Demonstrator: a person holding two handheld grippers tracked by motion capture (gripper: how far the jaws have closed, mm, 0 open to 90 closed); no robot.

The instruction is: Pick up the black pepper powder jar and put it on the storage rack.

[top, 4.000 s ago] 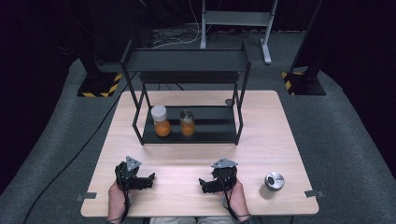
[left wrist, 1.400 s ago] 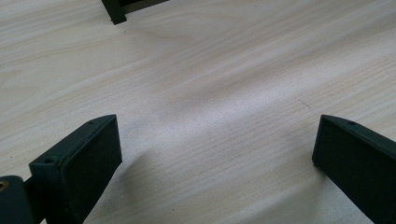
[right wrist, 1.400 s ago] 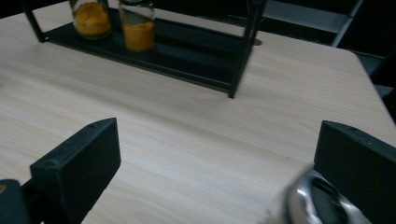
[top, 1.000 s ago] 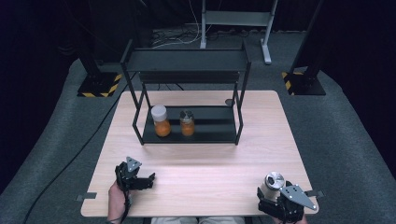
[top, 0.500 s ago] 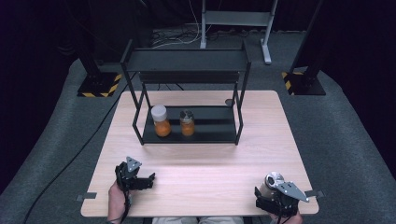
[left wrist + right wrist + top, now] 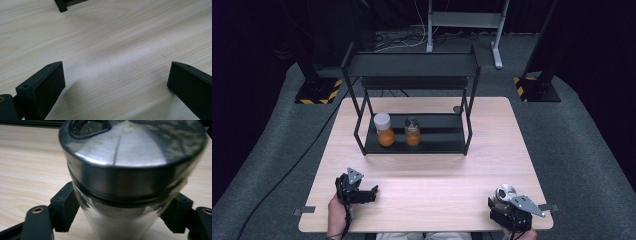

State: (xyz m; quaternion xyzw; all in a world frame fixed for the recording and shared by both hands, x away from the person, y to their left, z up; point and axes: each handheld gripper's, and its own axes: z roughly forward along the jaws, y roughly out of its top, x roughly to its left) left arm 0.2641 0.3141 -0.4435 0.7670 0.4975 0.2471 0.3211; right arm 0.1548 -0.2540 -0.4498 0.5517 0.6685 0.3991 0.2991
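The shaker is a small jar with a clear glass body that narrows toward the bottom and a shiny metal lid ringed by a dark band. The lid has a dark opening near one edge with yellowish grains showing inside it. The jar stands upright on the counter at its near right corner, between the two pads of the right claw, which press on its glass sides.

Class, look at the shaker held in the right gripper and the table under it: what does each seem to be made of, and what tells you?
Shaker: lid looks like brushed metal, likely steel, with streaked highlights; the body seems clear glass or plastic, showing pale contents. Table: light wood or wood-look laminate, matte, with visible grain lines.
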